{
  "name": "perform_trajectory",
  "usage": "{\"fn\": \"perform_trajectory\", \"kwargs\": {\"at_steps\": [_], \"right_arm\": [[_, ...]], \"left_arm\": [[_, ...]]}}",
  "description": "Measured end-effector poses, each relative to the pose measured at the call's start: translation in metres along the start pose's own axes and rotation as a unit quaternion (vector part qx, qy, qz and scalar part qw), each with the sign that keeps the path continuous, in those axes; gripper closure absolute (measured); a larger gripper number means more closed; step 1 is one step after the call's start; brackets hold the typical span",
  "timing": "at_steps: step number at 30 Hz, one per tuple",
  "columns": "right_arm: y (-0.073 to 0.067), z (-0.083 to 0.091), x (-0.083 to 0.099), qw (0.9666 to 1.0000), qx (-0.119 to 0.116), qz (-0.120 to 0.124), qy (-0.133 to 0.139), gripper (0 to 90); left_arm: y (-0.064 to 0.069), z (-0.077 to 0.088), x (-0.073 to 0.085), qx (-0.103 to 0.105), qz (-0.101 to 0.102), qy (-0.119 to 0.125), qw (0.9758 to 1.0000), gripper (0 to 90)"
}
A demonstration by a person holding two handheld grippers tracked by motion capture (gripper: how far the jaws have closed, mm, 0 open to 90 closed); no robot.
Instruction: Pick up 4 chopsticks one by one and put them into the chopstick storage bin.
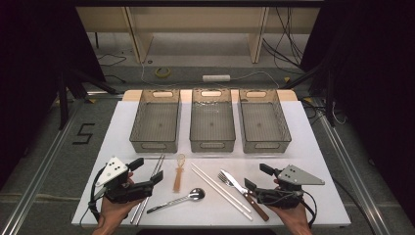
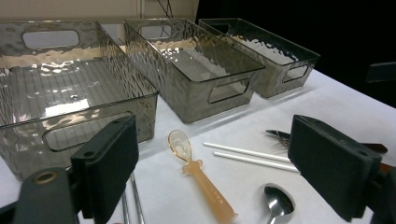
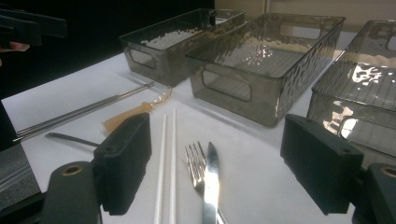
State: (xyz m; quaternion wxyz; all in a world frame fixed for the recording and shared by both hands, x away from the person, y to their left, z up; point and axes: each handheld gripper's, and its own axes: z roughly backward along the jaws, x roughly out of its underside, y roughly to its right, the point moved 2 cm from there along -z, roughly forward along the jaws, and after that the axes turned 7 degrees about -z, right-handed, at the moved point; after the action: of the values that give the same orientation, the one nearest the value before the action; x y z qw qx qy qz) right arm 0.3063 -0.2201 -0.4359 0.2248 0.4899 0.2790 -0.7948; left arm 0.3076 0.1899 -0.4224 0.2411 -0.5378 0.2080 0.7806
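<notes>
Both grippers rest low at the white table's near edge, each in a hand. My left gripper [image 1: 147, 171] [image 2: 219, 154] is open, and its jaws frame a tan plastic spoon [image 1: 179, 172] [image 2: 201, 182] farther off. Metal chopsticks [image 1: 149, 186] lie beside it and a metal spoon [image 1: 178, 199] [image 2: 279, 203] lies to its right. My right gripper [image 1: 258, 177] [image 3: 224, 158] is open too, facing a fork [image 1: 230, 182] [image 3: 195, 163], a knife [image 1: 244, 191] [image 3: 211, 177] and white chopsticks [image 1: 220, 191] [image 3: 167, 158]. Neither gripper holds anything.
Three empty clear grey bins stand in a row at the back of the table: left bin [image 1: 155, 144], middle bin [image 1: 211, 144], right bin [image 1: 266, 144]. The white table [image 1: 313, 147] drops to the floor on every side.
</notes>
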Motion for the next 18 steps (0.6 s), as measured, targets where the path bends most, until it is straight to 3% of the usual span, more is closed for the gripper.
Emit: {"fn": "perform_trajectory", "kwargs": {"at_steps": [8, 13, 15, 17, 18], "right_arm": [[0.000, 0.000, 0.000, 1.0000, 0.001, 0.002, -0.008, 26.7], [0.001, -0.001, 0.000, 0.9999, 0.002, 0.001, -0.013, 26.9], [0.001, -0.001, 0.000, 0.9999, 0.003, 0.002, -0.013, 27.1], [0.002, -0.001, 0.000, 0.9999, 0.004, 0.000, -0.016, 27.1], [0.002, -0.001, 0.000, 0.9998, 0.003, 0.001, -0.017, 27.4]], "left_arm": [[0.000, -0.004, 0.000, -0.011, 0.000, -0.037, 0.9993, 16.2], [-0.004, -0.009, -0.003, -0.025, 0.003, -0.089, 0.9957, 17.5], [-0.006, -0.011, -0.006, -0.029, 0.002, -0.121, 0.9922, 19.8], [-0.009, -0.013, -0.008, -0.031, -0.006, -0.159, 0.9867, 21.1], [-0.015, -0.014, -0.008, -0.028, 0.000, -0.198, 0.9798, 24.9]]}}
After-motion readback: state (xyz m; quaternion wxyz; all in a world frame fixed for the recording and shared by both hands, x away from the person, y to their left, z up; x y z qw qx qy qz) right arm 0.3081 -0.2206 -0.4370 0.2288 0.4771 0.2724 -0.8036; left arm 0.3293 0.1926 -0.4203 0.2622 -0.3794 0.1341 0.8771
